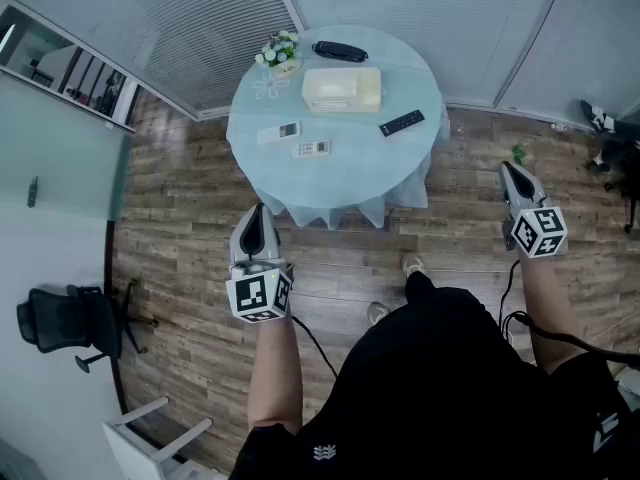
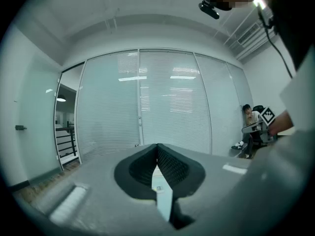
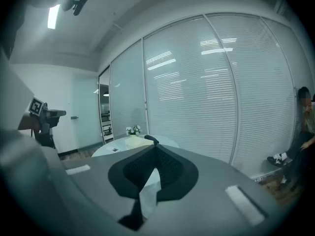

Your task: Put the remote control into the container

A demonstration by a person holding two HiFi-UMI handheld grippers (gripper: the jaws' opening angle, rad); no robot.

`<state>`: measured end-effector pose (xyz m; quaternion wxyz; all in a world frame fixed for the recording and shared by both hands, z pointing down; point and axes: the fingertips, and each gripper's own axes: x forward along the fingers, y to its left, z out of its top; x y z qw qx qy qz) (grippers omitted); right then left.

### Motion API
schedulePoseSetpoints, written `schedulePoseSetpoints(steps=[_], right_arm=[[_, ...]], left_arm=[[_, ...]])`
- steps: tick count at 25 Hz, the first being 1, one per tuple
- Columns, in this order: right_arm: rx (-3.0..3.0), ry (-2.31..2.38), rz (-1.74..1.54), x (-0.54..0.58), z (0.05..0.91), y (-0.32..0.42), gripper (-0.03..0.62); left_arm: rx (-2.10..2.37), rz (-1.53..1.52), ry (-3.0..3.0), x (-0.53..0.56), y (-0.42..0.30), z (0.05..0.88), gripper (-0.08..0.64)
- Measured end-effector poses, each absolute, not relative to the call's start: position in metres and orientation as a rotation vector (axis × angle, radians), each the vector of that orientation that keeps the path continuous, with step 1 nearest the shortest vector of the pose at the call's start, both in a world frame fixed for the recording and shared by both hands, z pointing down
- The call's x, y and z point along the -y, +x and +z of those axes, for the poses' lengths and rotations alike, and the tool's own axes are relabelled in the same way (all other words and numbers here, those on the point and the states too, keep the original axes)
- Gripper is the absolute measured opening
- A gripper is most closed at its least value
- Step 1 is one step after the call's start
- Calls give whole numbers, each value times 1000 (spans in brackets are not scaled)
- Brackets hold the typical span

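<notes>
A round table (image 1: 400, 173) under a pale blue cloth stands ahead of me. On it lie a black remote control (image 1: 401, 123) and two white remotes (image 1: 278, 132) (image 1: 311, 149), all around a cream rectangular container (image 1: 341, 89). My left gripper (image 1: 257, 210) hovers over the floor just short of the table's near edge, jaws shut and empty. My right gripper (image 1: 507, 168) is off the table's right side, also shut with nothing in it. In the left gripper view the shut jaws of the left gripper (image 2: 157, 147) face a blind-covered glass wall. The right gripper (image 3: 156, 148) points toward the table (image 3: 118, 145).
A small pot of flowers (image 1: 277, 51) and a black case (image 1: 339, 51) sit at the table's far edge. A black office chair (image 1: 70, 323) and a white chair (image 1: 150, 436) stand to my left. Glass walls with blinds close off the back. A seated person (image 2: 250, 127) is off to the right.
</notes>
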<state>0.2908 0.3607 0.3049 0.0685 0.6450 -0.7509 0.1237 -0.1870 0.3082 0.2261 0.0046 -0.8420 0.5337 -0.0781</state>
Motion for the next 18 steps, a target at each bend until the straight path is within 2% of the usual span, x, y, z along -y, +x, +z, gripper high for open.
schedulePoseSetpoints(steps=[18], right_arm=[[2403,1749,343,-262,314,315,2]], left_arm=[[-1785,-265,-2525,-258,-143,208,2]])
